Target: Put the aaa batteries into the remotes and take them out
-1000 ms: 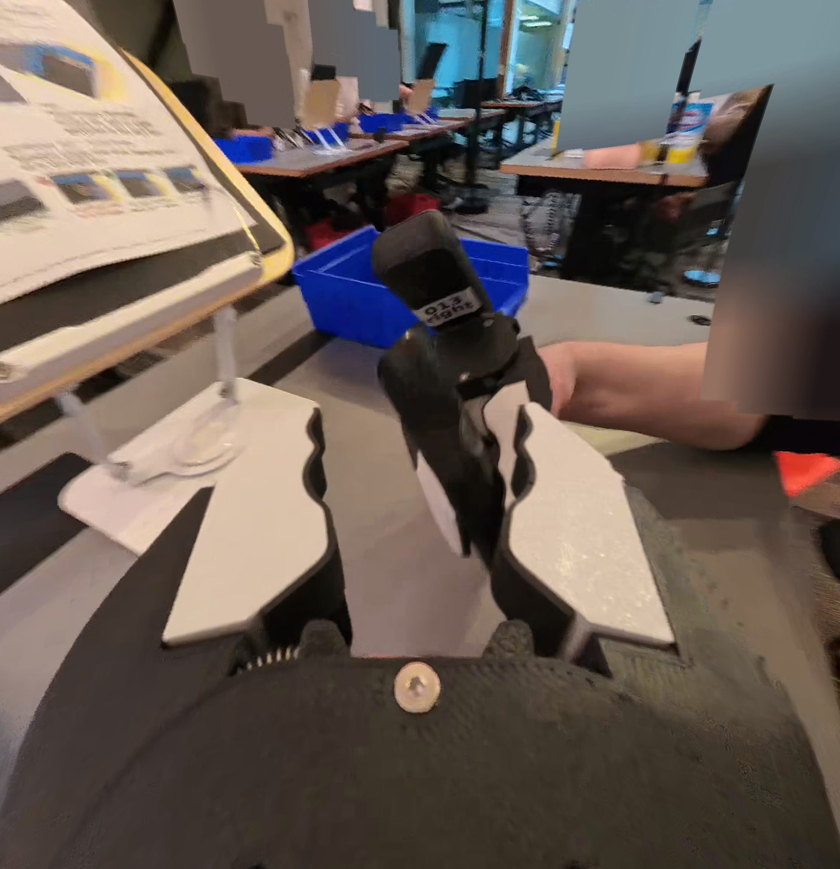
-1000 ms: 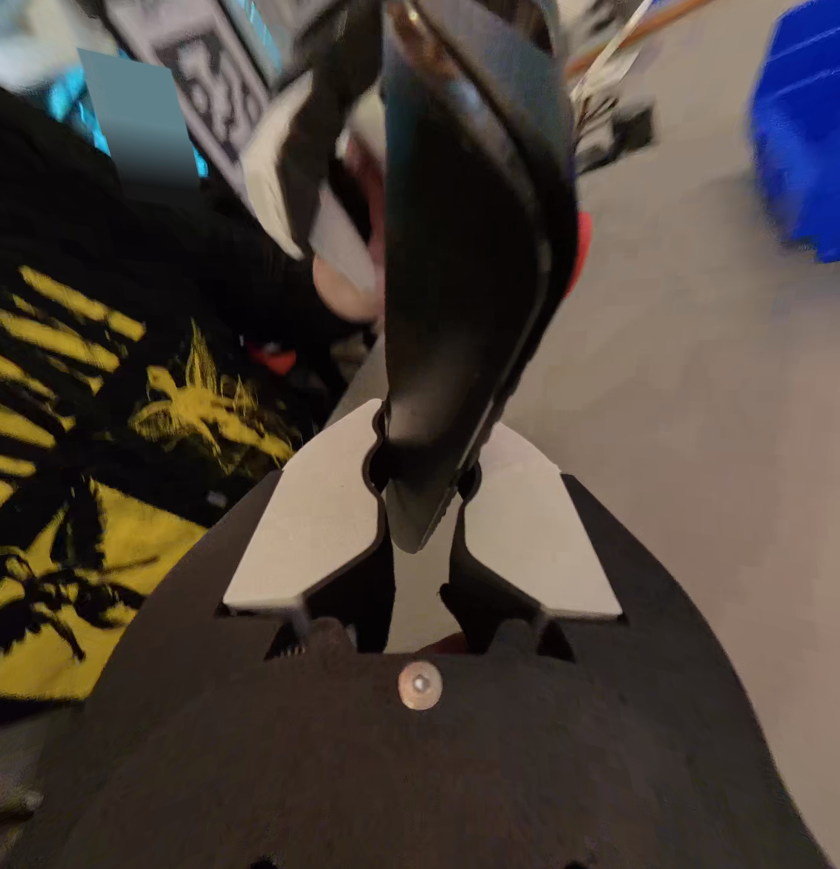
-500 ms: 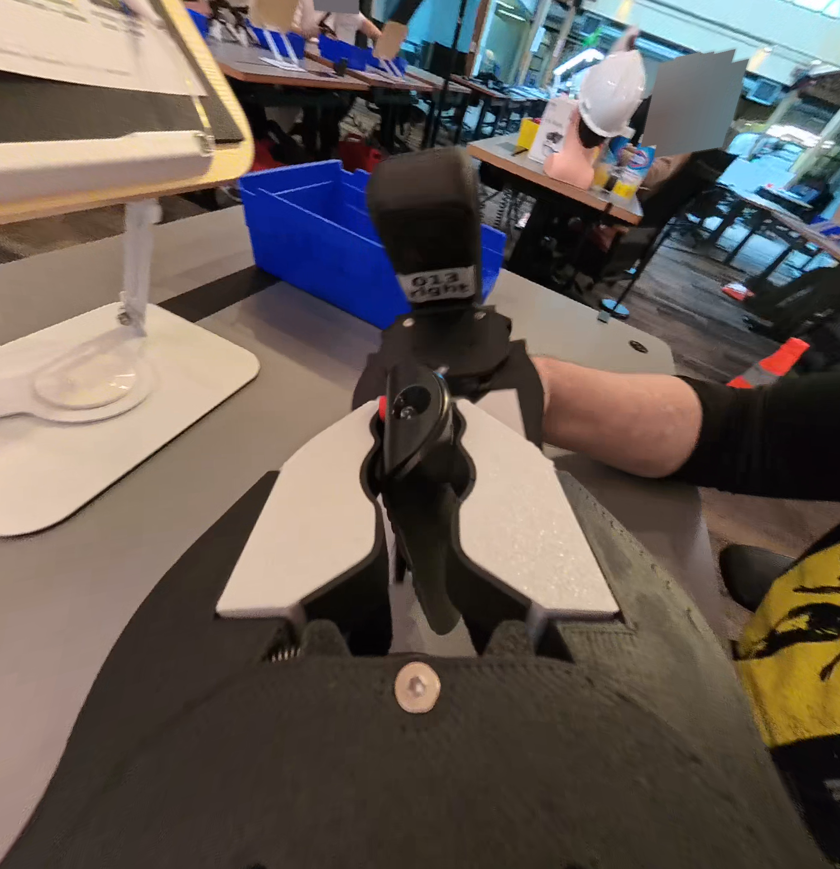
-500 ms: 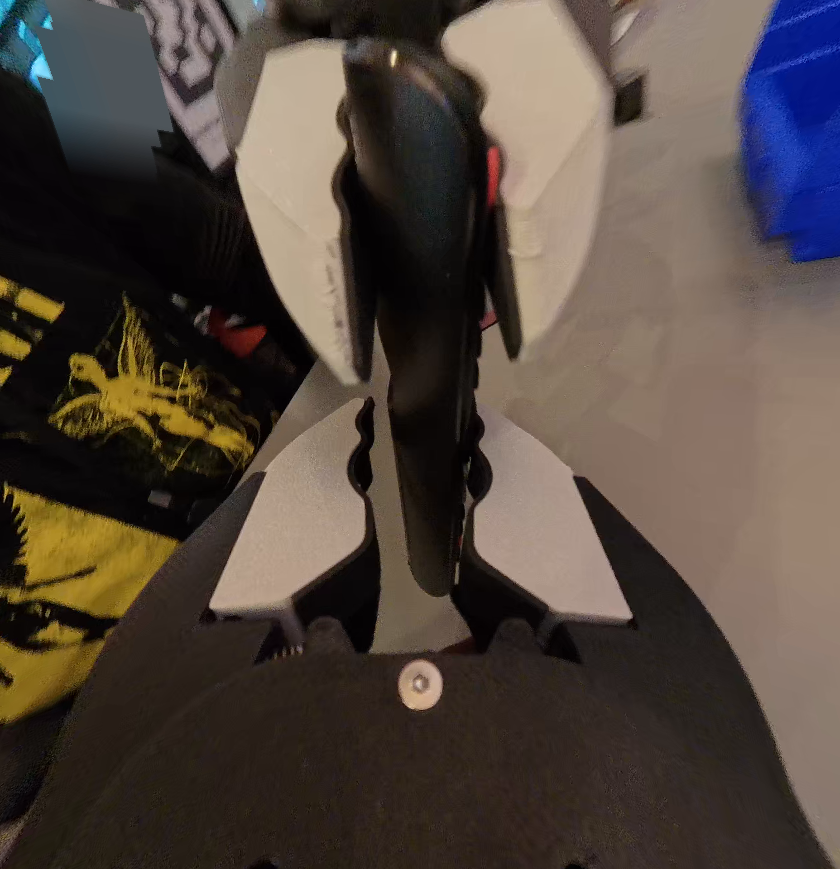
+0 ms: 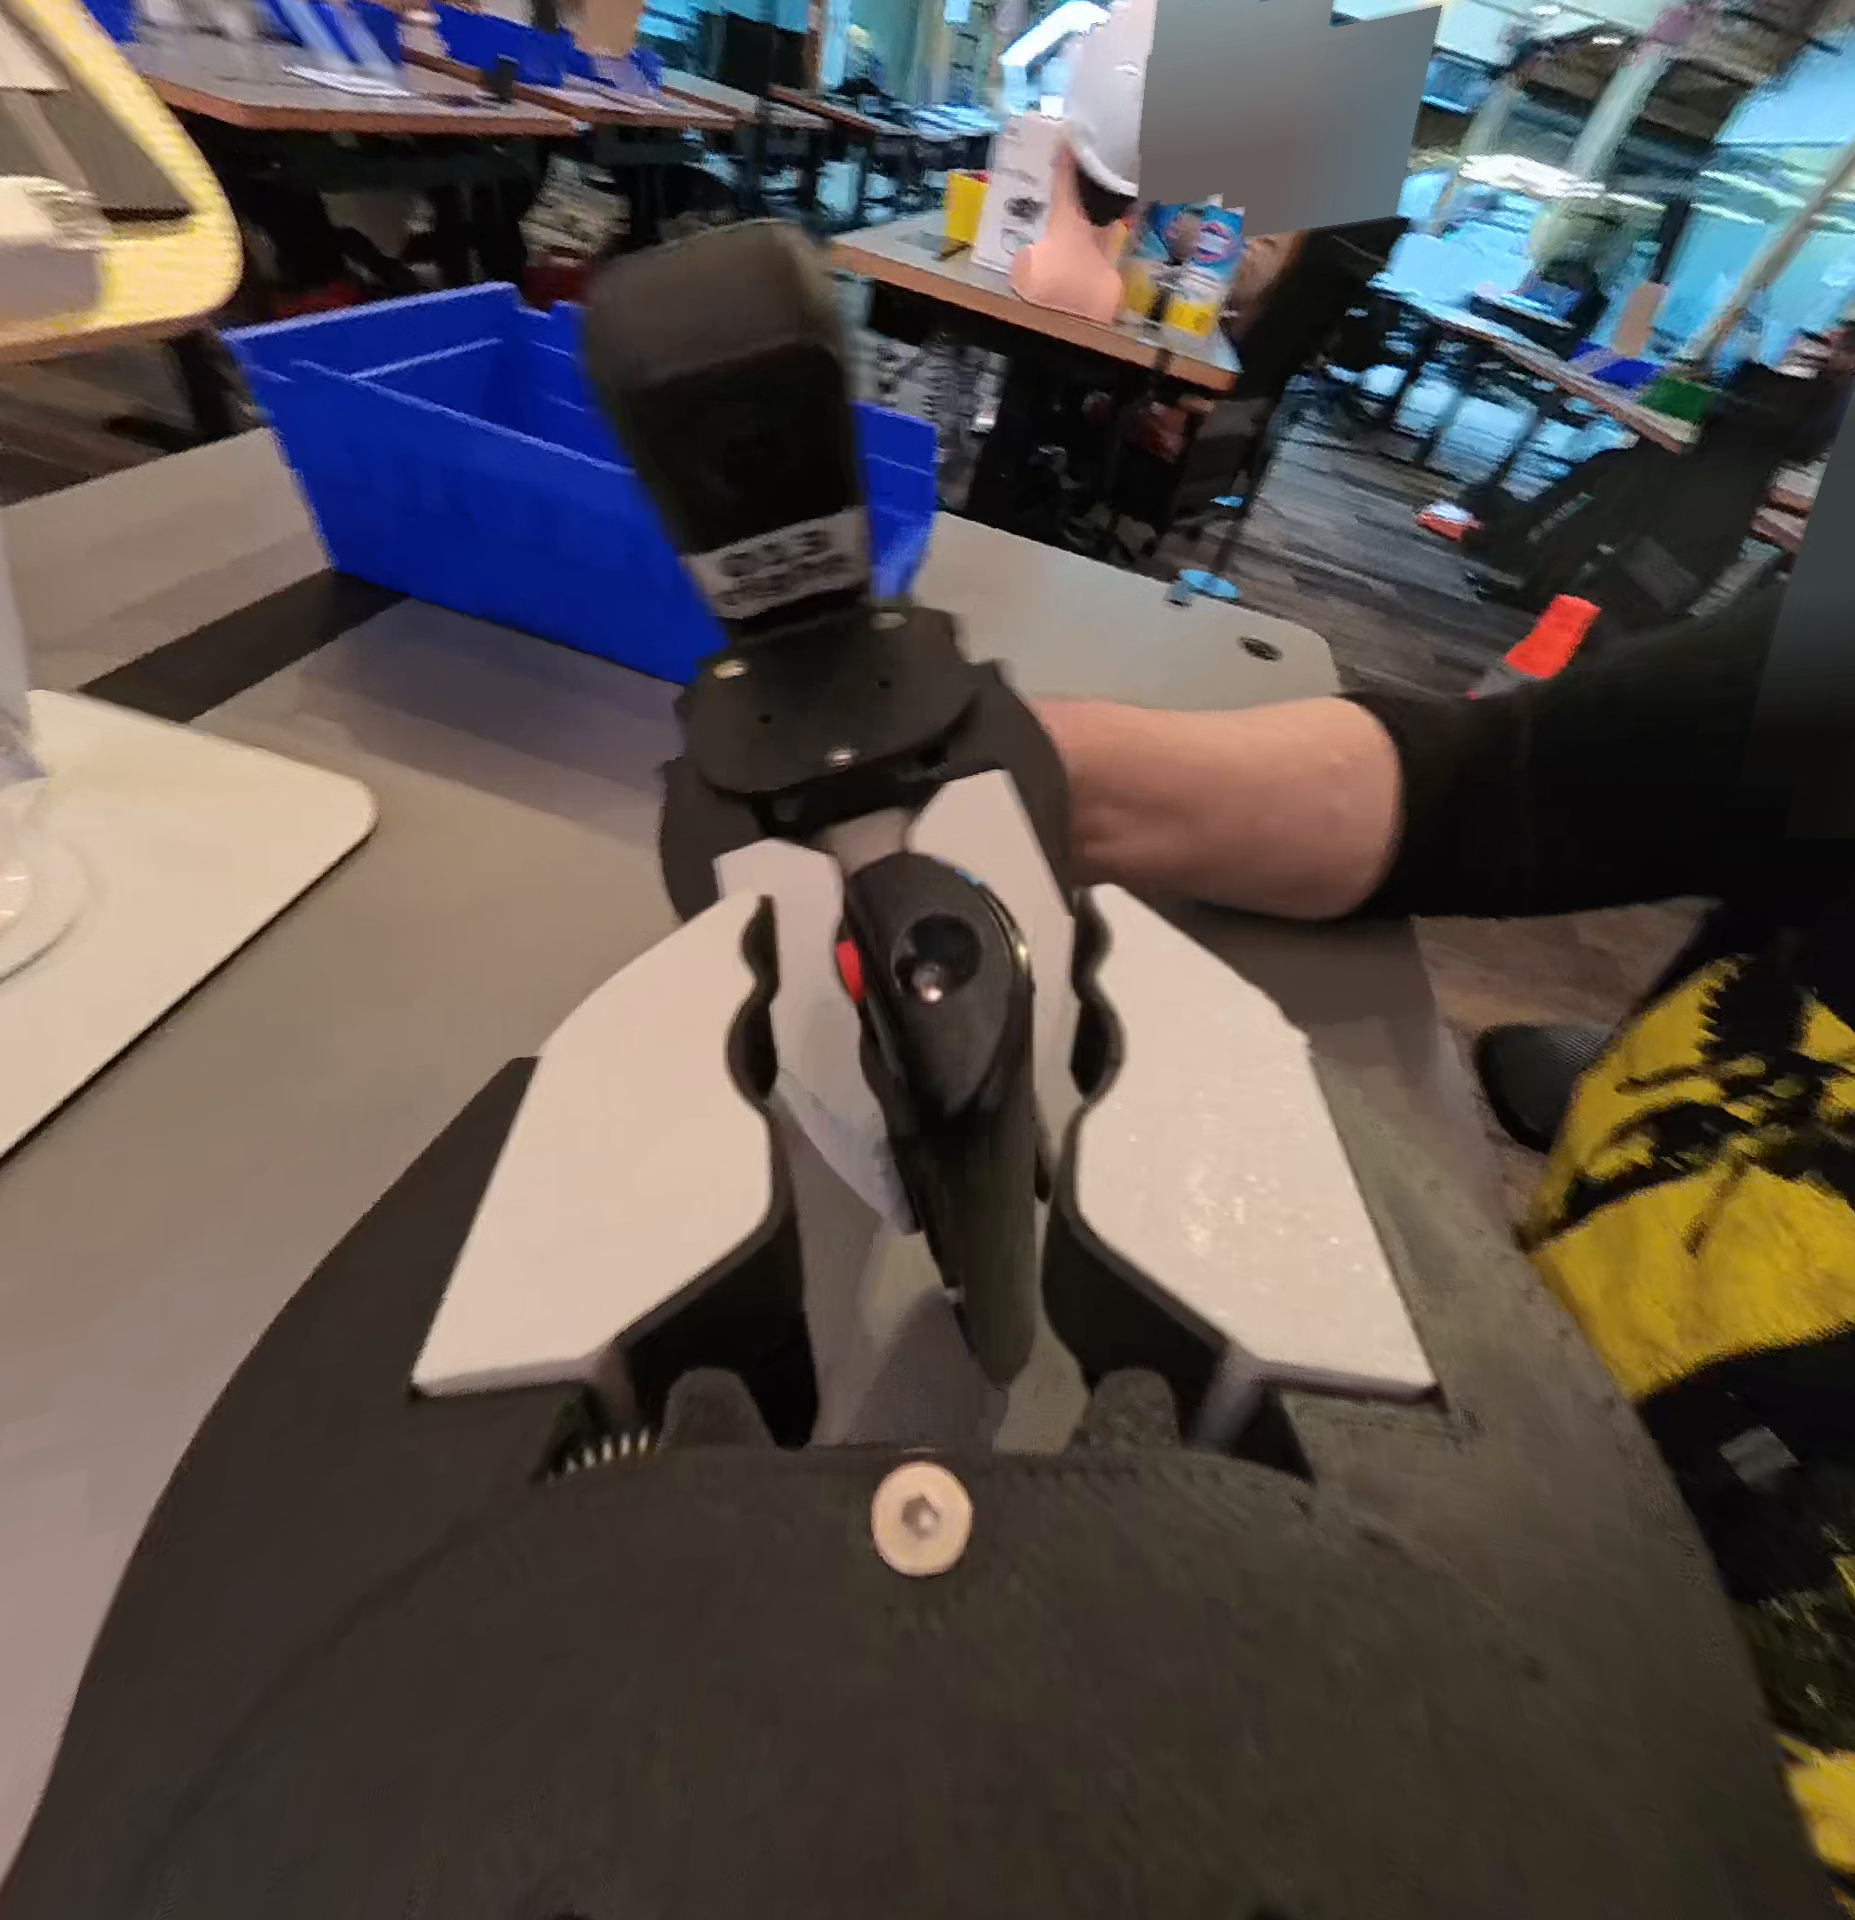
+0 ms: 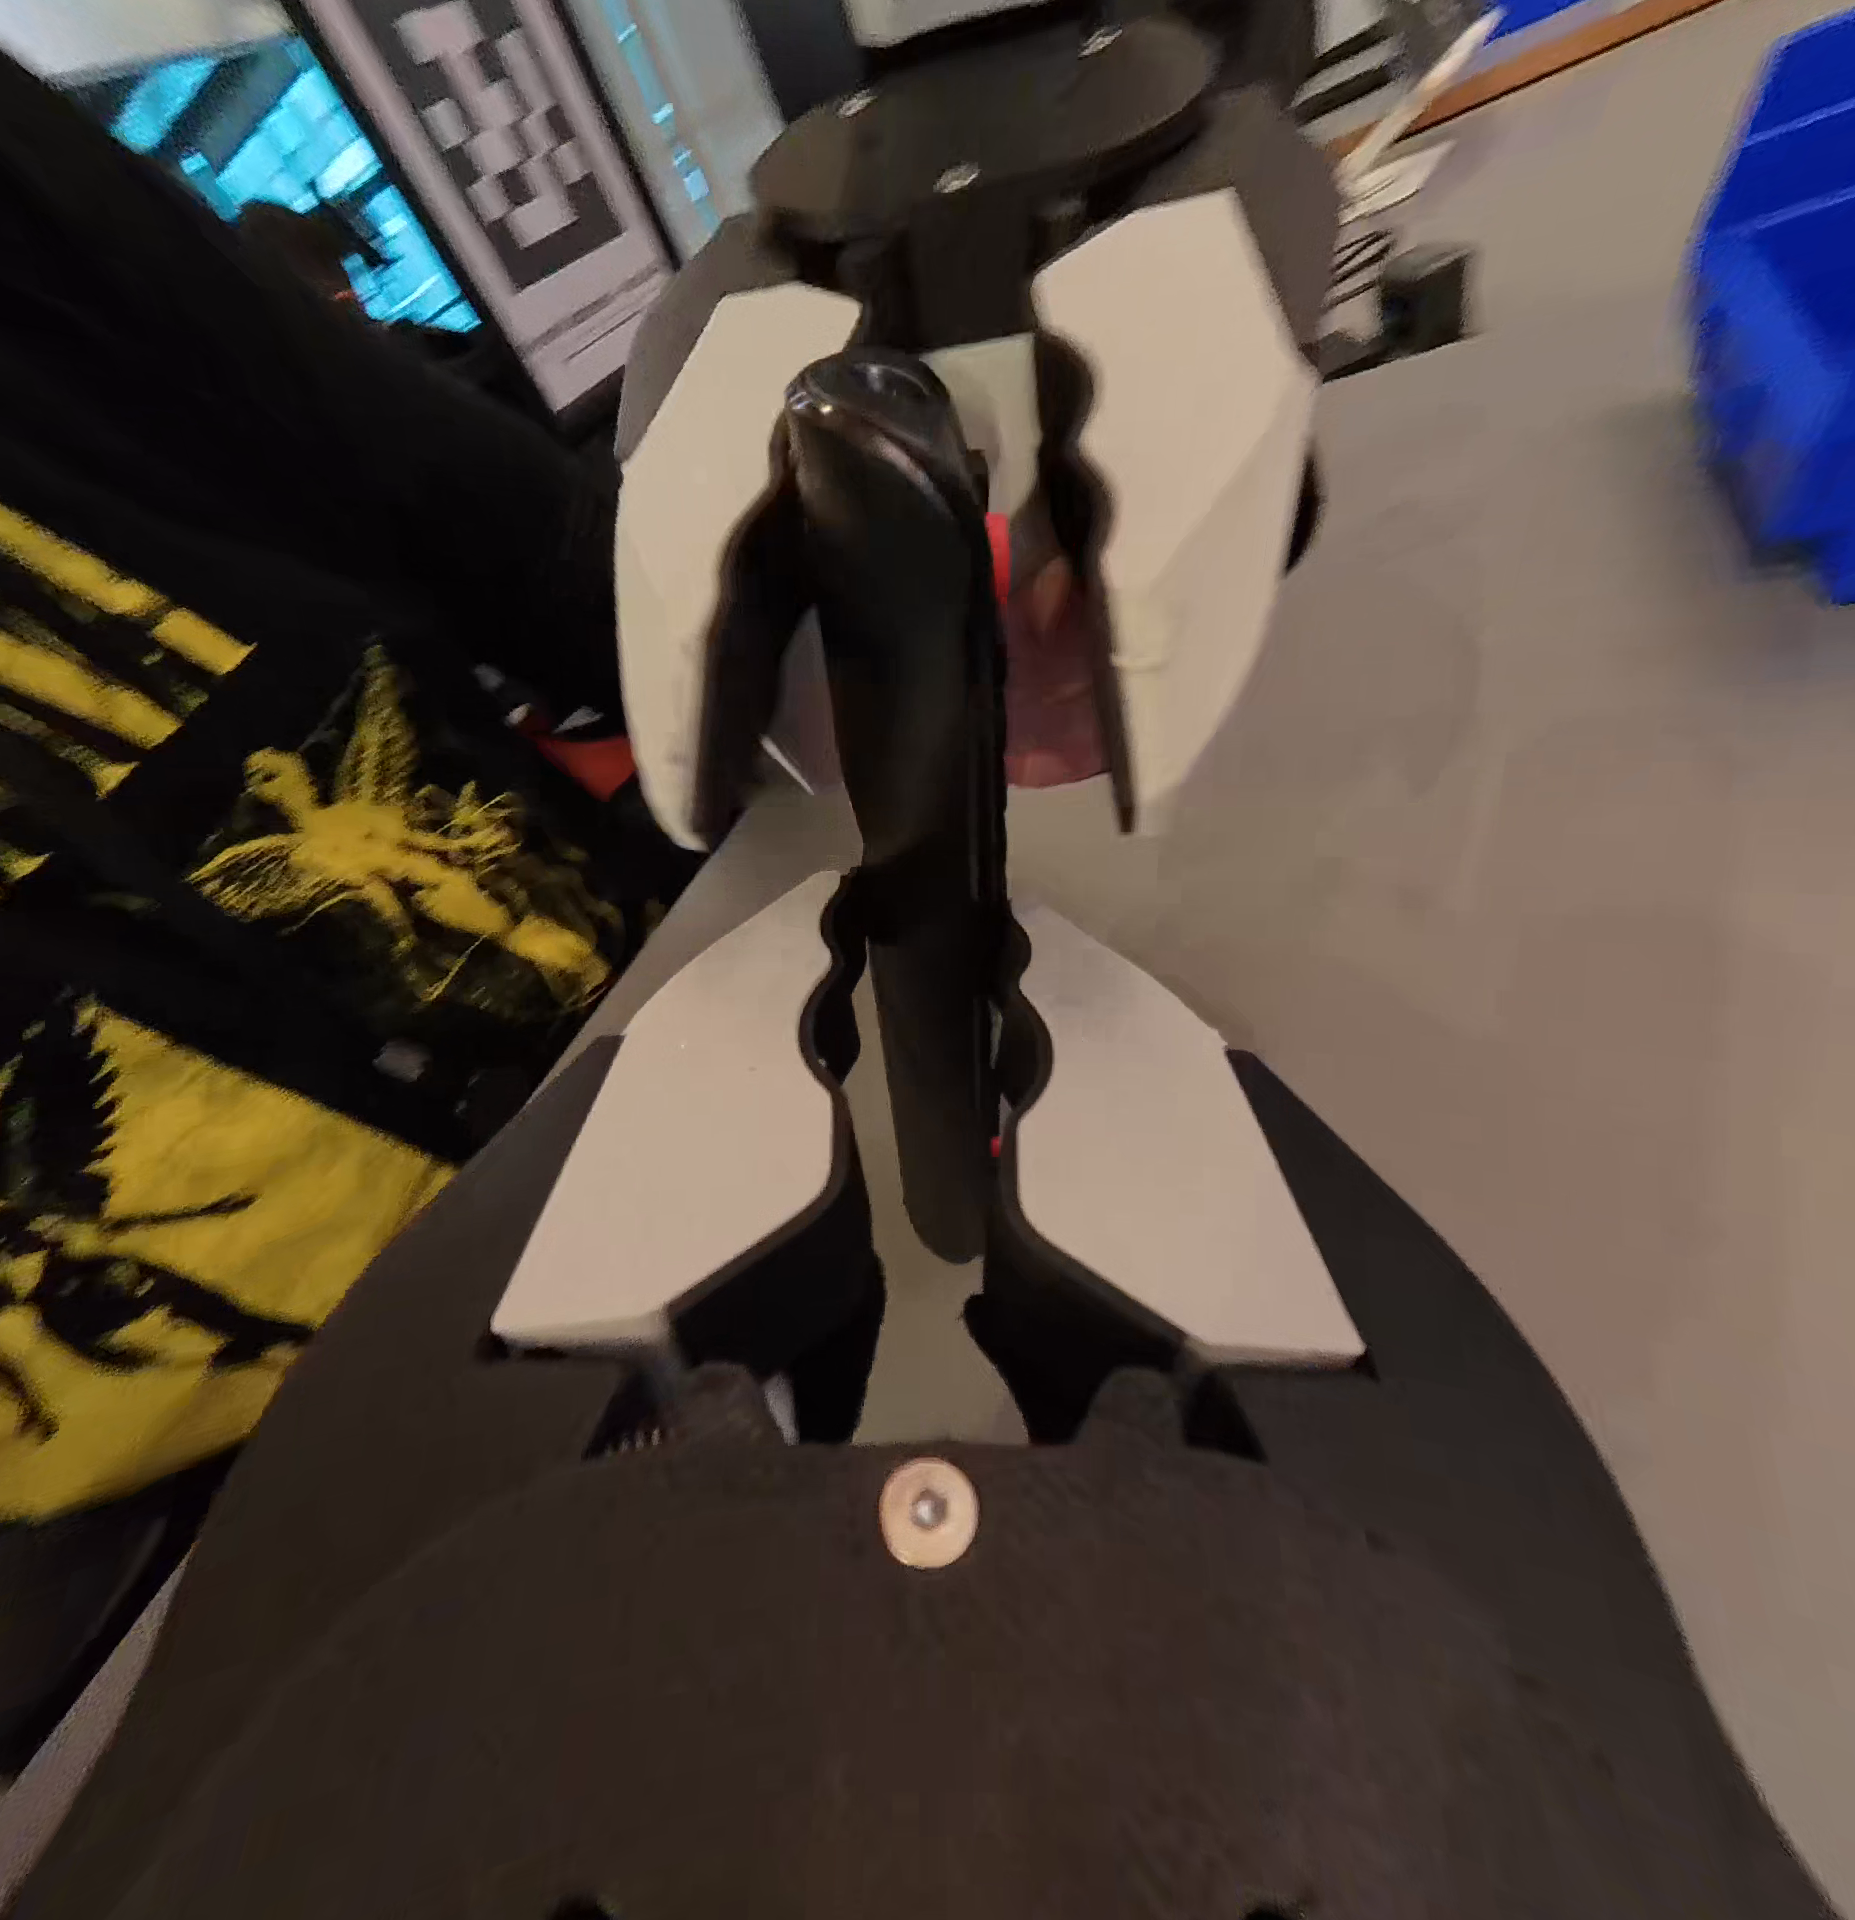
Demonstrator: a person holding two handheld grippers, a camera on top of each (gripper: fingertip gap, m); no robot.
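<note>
A black remote (image 5: 954,1091) hangs in the air between my two grippers, which face each other. My right gripper (image 6: 928,904) is shut on one end of the remote (image 6: 902,623). It also shows farther off in the left wrist view (image 5: 881,842), held by a hand. My left gripper (image 5: 923,914) is open, its white fingers (image 5: 611,1143) standing apart on either side of the remote's other end. It shows in the right wrist view (image 6: 907,790) with its jaws wide around the remote. A red button (image 5: 850,961) shows on the remote's side. No batteries are in view.
A blue bin (image 5: 466,488) stands on the grey table (image 5: 435,1039) behind the grippers, and it also shows in the right wrist view (image 6: 1796,364). A white stand base (image 5: 175,831) lies at the left. A person's forearm (image 5: 1214,810) and yellow-black garment (image 5: 1681,1195) are at the right. There is about 6 centimeters between the tips of the two grippers.
My left gripper closed on the remote half a second ago and has now opened again. My right gripper has kept its hold on the remote throughout.
</note>
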